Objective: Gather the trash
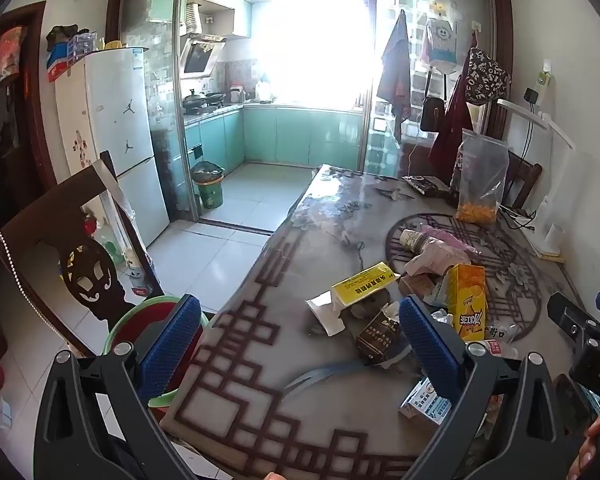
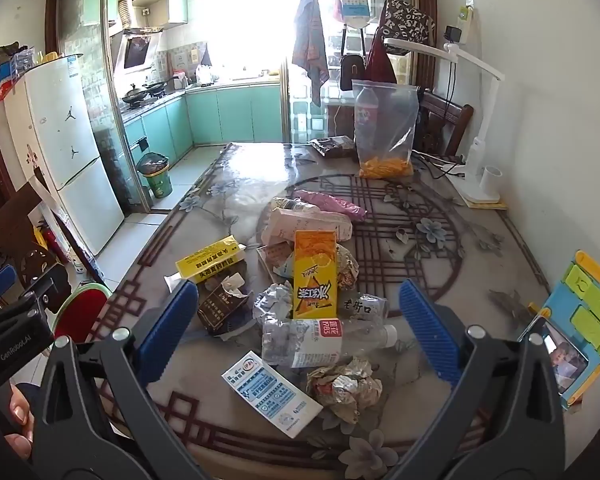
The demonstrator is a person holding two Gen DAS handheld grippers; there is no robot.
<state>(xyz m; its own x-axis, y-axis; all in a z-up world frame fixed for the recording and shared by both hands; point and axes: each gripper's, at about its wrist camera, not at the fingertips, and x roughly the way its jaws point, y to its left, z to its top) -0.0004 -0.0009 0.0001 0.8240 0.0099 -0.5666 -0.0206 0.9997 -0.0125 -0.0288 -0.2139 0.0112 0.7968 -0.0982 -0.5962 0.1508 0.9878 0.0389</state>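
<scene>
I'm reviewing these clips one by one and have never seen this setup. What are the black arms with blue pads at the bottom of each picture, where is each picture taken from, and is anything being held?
There is no robot here. A person holds a hand-held gripper in each hand, and each has a wide-angle camera looking forward along its two blue-padded fingers. One picture comes from the left gripper, the other from the right gripper. Both stand wide open and hold nothing.

On the patterned table lies a heap of trash: an orange juice carton, a crushed clear bottle, a yellow box, a dark brown packet, crumpled foil and a white-and-blue carton. Further back stand a clear bag and a white desk lamp. Beside the table, near the left gripper, is a red bin with a green rim.
</scene>
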